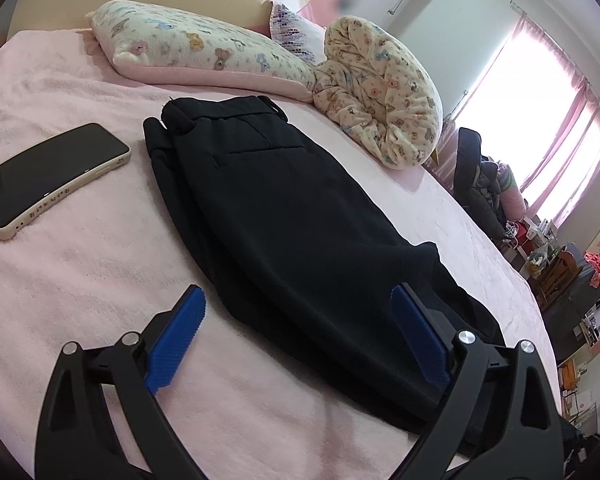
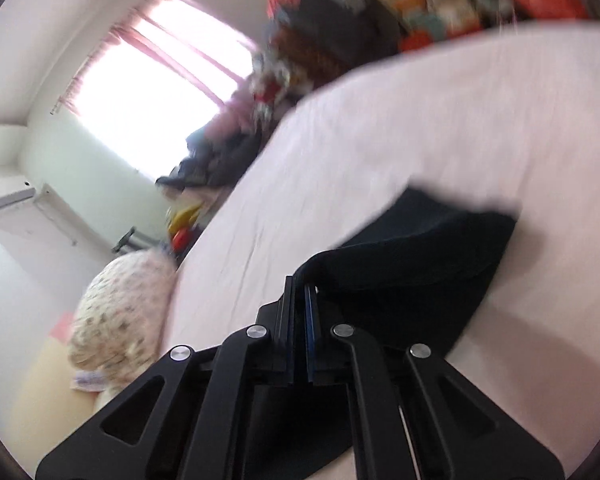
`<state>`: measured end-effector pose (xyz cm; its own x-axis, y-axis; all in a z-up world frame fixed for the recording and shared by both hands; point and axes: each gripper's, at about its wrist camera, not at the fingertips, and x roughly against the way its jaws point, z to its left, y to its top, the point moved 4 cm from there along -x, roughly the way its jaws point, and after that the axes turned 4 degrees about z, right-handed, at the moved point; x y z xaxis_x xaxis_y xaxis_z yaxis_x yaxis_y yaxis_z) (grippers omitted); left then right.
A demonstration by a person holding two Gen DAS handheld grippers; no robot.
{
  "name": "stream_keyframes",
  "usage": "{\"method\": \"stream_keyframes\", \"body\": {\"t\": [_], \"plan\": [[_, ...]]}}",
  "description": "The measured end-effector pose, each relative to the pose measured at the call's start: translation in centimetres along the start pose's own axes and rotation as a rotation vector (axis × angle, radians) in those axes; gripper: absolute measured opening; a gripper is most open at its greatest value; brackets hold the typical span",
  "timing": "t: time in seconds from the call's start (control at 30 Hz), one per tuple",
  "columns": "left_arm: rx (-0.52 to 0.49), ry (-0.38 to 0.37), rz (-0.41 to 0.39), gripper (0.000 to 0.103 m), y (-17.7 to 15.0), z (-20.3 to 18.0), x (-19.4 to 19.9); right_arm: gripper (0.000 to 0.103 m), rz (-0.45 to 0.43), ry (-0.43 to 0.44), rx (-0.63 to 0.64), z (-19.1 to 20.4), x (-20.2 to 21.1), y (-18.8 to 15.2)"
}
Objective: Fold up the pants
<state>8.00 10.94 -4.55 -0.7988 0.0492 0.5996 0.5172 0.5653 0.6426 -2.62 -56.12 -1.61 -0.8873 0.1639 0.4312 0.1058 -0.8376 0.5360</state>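
Ahead of my left claw (image 1: pixel 298 334), spread wide and empty, the pants (image 1: pixel 284 216) lie on the bed (image 1: pixel 60 264), waistband far and legs running back towards me, while my right claw (image 2: pixel 299 300) pinches their near end and lifts it.

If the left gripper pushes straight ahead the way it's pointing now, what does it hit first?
Most likely the black pants: the left gripper stands open above them, tilted down, one finger over the cloth, the other over the pink bedspread. Depth is unclear.
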Motion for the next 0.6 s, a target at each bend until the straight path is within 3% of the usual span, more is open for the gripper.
{"method": "stream_keyframes", "body": {"t": [0.13, 0.27, 0.37, 0.43, 0.5, 0.53, 0.57, 0.6], "plan": [[0.001, -0.004, 0.002, 0.094, 0.0, 0.0, -0.1, 0.003, -0.016, -0.063, -0.033, -2.0, -0.8, 1.5], [-0.009, -0.009, 0.007, 0.094, 0.1, -0.2, -0.1, 0.003, 0.162, -0.188, -0.122, -6.0, -3.7, -0.3], [-0.005, -0.013, 0.008, 0.094, 0.1, -0.2, -0.1, 0.004, 0.228, -0.179, -0.223, -7.5, -3.5, -1.3], [-0.009, -0.014, 0.006, 0.094, 0.1, -0.4, -0.1, 0.004, 0.211, -0.176, -0.265, -7.8, -2.3, -1.3], [-0.02, -0.016, 0.005, 0.094, 0.0, -0.6, 0.0, 0.017, 0.175, -0.136, -0.272, -7.2, -0.7, -0.8], [-0.022, -0.017, 0.002, 0.094, 0.0, -0.7, 0.0, 0.041, 0.17, -0.098, -0.248, -6.4, -0.1, -1.0], [-0.024, -0.019, -0.001, 0.095, 0.0, -0.8, 0.1, 0.058, 0.196, -0.032, -0.185, -4.5, -0.1, -1.3], [-0.023, -0.026, -0.006, 0.095, 0.0, -0.9, 0.2, 0.059, 0.236, 0.031, -0.118, -2.7, 0.4, -2.4]]}}
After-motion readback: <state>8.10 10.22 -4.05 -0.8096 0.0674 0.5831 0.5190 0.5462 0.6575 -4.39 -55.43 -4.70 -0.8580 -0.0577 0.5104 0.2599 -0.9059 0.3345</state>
